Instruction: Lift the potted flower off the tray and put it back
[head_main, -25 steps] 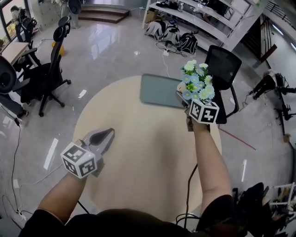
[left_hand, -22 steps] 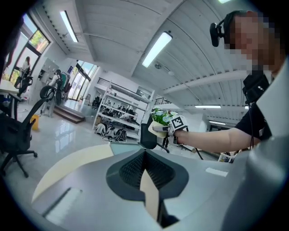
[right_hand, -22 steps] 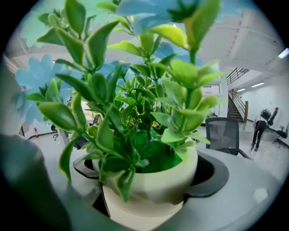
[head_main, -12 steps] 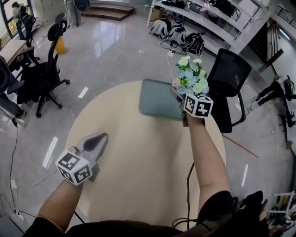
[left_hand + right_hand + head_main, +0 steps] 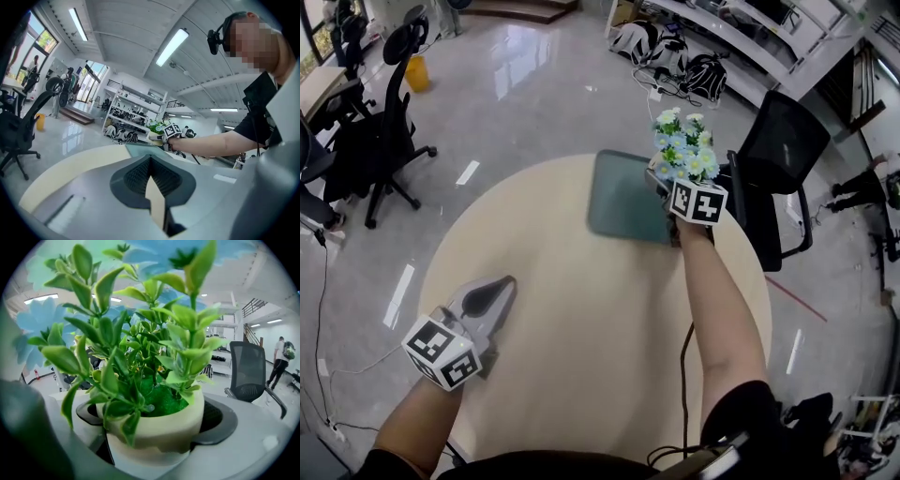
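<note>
The potted flower (image 5: 682, 150) is gripped by the right claw (image 5: 666, 184) at the far right corner of the green tray (image 5: 622, 199). The left claw (image 5: 494, 289) is seen closed and empty over the near left of the round surface (image 5: 581, 337).

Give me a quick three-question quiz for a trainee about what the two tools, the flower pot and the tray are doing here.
1. Fill the gap: the right tool is shut on the ____.
2. True or false: the left tool is shut, with nothing between its jaws.
3. The tray lies nearer: A the left tool, B the right tool, C both equally.
Key: 1 potted flower; 2 true; 3 B.
</note>
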Demonstrator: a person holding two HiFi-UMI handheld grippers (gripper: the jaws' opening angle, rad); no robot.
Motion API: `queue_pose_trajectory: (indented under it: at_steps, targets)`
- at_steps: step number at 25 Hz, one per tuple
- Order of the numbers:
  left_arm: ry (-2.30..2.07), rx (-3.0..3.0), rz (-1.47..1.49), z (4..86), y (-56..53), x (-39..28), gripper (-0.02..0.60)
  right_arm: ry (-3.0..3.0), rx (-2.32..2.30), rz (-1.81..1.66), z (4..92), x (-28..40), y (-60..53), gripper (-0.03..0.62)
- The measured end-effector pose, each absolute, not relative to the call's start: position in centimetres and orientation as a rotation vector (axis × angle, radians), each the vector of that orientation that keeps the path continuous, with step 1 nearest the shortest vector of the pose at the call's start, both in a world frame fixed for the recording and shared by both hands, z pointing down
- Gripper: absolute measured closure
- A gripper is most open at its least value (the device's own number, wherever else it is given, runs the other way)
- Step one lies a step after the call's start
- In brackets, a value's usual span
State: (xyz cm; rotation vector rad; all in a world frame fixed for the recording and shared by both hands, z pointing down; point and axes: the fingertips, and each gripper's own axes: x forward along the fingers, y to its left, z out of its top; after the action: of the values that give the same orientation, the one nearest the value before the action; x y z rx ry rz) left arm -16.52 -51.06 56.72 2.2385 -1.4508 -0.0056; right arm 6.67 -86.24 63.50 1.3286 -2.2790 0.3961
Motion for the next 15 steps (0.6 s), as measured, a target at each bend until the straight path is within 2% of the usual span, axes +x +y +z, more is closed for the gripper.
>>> queue_pose_trajectory:
  at_steps: [15]
  targets:
    - [-1.437,2.213,-0.013,58.9,-51.4,-16.7,0.588,-2.106,1.403,0.473,71.2,7.5,-89.1,0.033]
